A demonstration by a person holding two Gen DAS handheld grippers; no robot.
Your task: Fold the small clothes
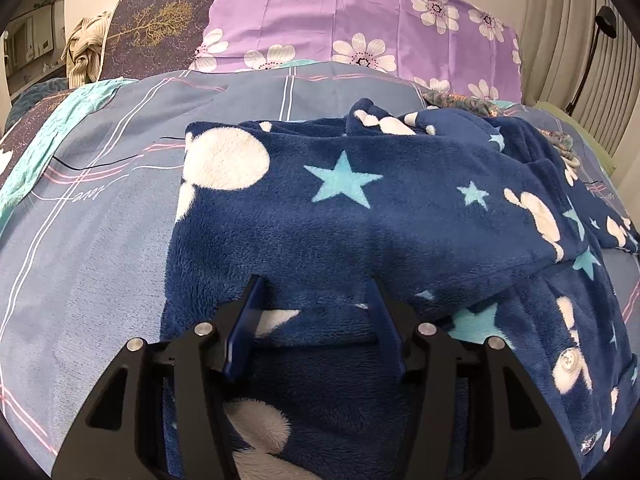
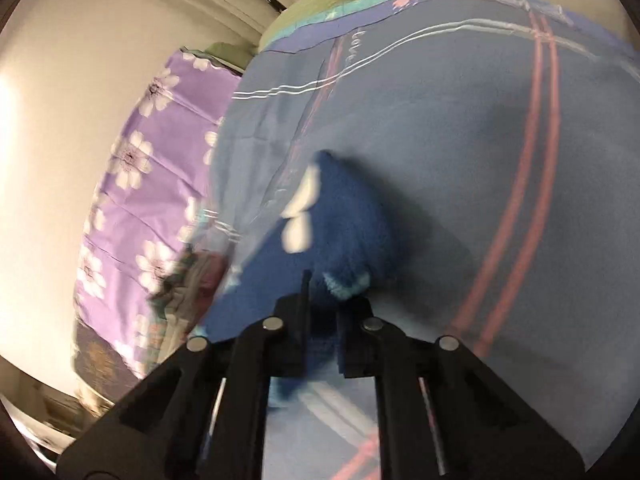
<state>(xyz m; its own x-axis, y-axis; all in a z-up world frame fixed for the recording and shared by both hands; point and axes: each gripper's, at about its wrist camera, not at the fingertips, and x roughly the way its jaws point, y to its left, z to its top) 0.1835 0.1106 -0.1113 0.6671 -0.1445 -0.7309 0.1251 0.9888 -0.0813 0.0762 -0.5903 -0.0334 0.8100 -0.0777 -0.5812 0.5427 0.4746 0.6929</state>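
1. Our left gripper (image 1: 316,300) hovers with fingers spread wide, holding nothing, just above the navy fleece garment (image 1: 360,208) with white and turquoise stars, which lies partly folded right ahead of it on the bed.
2. Our right gripper (image 2: 324,300) is pinched onto a corner of the same garment, lifted and blurred.
3. We judge a fold is under way; next, that corner needs laying across.
4. Under it is a blue striped bedsheet (image 1: 100,208); beyond, a purple flowered pillow (image 1: 360,20) and a pale wall.
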